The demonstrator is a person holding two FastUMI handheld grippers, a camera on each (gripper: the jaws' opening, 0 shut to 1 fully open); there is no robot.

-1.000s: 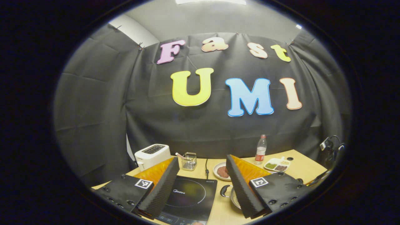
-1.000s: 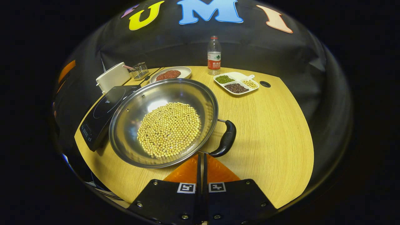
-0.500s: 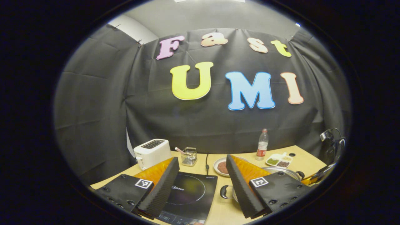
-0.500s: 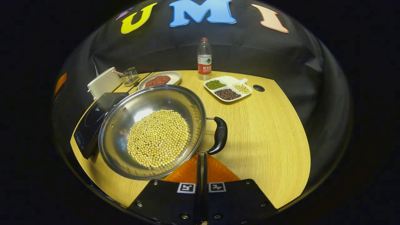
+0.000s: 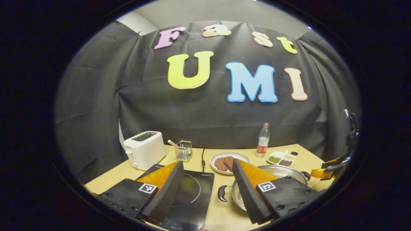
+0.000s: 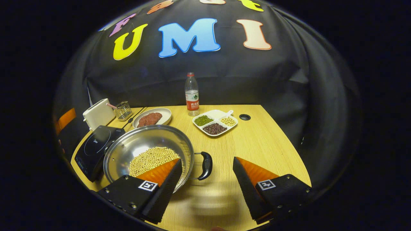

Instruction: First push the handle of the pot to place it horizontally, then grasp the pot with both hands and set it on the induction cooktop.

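Observation:
A steel pot holding soybeans sits on the wooden table, right beside the black induction cooktop. Its black side handle points toward my right gripper, which is open, with the handle in the gap between the fingertips and touching neither. In the left gripper view, my left gripper hangs open over the cooktop and the pot's other handle. The pot's rim shows behind its right finger. The right gripper appears at the far right.
Along the back of the table stand a white toaster, a wire holder, a plate of meat patties, a water bottle and a divided dish of beans. Bare table lies right of the pot.
My right gripper went from shut to open and drew back from the pot. The pot turned, so its handle now faces the right gripper. The left gripper view now takes in more table.

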